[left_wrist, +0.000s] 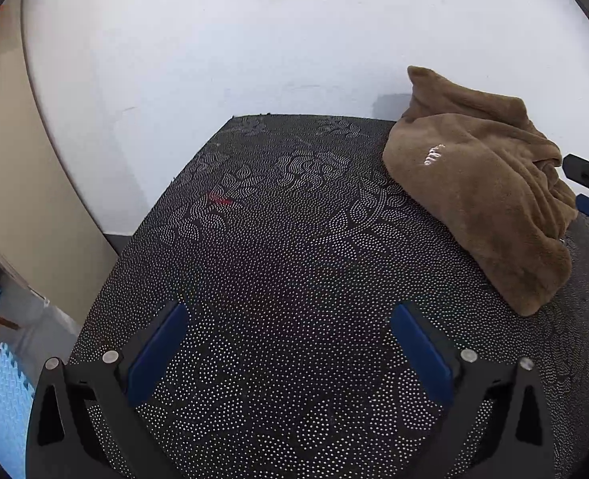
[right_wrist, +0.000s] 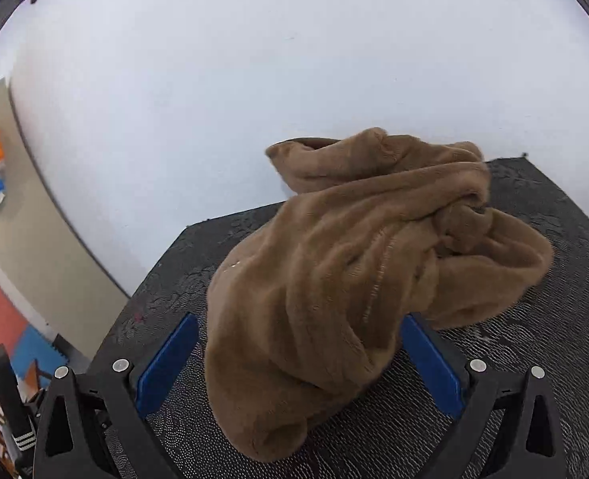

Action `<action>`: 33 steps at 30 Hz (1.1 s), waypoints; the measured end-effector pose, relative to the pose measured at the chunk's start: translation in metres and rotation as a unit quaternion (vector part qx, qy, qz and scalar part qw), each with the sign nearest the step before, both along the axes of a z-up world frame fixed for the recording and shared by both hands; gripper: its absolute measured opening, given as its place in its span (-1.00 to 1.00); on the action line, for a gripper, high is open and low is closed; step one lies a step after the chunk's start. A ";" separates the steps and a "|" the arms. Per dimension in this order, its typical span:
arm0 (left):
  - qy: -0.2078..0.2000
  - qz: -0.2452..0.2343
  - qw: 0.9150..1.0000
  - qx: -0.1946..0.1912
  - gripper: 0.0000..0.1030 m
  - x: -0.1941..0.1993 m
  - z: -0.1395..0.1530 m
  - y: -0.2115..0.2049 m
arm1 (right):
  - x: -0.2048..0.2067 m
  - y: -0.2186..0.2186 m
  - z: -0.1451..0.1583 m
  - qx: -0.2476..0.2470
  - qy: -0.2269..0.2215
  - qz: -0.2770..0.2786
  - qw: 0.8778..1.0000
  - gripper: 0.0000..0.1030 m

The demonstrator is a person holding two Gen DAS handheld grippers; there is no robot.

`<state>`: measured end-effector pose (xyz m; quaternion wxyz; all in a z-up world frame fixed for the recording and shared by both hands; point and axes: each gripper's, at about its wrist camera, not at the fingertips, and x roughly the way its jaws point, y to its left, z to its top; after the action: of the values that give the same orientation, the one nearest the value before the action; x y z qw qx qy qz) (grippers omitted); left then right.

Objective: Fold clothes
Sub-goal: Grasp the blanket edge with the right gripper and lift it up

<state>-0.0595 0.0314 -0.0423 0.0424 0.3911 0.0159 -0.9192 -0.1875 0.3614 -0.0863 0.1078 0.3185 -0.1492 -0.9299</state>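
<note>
Garment: a brown fleece garment (right_wrist: 334,271) lies bunched in a heap, creased and twisted on itself, with a small pale embroidered mark (left_wrist: 433,155) on one face. No flat panel or squared edge shows, so it does not lie folded.

Where it lies: on the tabletop (left_wrist: 278,247), which is covered in a dark dotted mat. In the left wrist view the heap sits toward the far right corner, with one lobe rising against the white wall (left_wrist: 254,40) behind.

Left gripper (left_wrist: 288,353): fingers spread wide, nothing between them, over bare mat well apart from the heap.

Right gripper (right_wrist: 298,363): fingers also spread wide. The near lobe of the heap sits in the gap between the blue pads (right_wrist: 166,363), but neither pad appears to press on the cloth, so I judge it is not gripped.

Step in hand: my reading is a reach for the crumpled garment, the right gripper being placed at its near end while the left waits to the side.

Next move calls for: closing on a single edge or hem and not on a thick bunch, then bringing the left gripper across to a second point so the cloth can be spread flat. Which part of the garment the near lobe is cannot be told from here.

Handling: plush fleece is likely to be bulky and to drag on the textured mat.
</note>
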 end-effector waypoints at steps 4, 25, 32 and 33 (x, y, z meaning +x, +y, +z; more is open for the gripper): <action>-0.001 0.000 1.000 -0.003 1.00 0.000 -0.003 -0.002 | -0.006 0.003 -0.012 -0.026 -0.017 0.037 0.999 1.00; -0.010 -0.011 1.000 -0.022 1.00 -0.017 -0.025 -0.002 | -0.033 0.005 -0.031 -0.208 -0.071 0.196 0.956 -0.51; 0.002 -0.038 0.999 -0.027 1.00 -0.016 -0.024 0.001 | -0.010 0.002 0.005 -0.288 -0.011 0.235 0.928 -0.52; 0.002 -0.039 0.999 -0.028 1.00 -0.016 -0.023 0.002 | -0.008 -0.003 0.014 -0.287 -0.004 0.240 0.927 -0.52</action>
<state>-0.0755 0.0336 -0.0653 0.0169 0.3881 -0.0251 -0.9211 -0.1958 0.3589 -0.0722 0.4139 0.3039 -0.3294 -0.7924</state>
